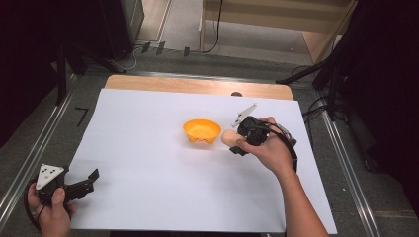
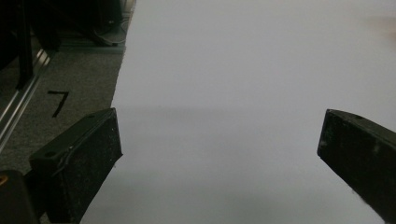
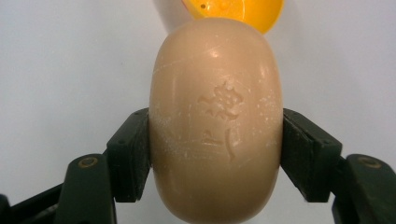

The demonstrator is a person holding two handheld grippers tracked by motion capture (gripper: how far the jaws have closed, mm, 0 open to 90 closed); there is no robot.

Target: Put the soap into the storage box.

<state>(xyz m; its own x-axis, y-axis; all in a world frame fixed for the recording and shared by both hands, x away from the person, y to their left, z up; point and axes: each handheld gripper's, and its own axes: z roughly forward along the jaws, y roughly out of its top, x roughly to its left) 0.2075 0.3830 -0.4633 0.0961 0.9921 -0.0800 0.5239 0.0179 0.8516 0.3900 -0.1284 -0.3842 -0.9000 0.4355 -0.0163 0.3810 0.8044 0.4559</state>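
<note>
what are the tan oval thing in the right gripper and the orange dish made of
Tan oval: likely a bar of soap, matte and waxy, with a stamped mark, fine scratches and whitish scuffs. Orange dish: probably moulded plastic, smooth and slightly glossy, with small holes in its underside.

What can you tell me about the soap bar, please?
The soap is a beige oval bar with rounded edges, matte and waxy, with a stamped mark on its face and faint scratches and pale dust. The right gripper clamps it by its two sides, one black pad on each. In the high view it is just right of the orange bowl, apart from it, over the white sheet.
</note>
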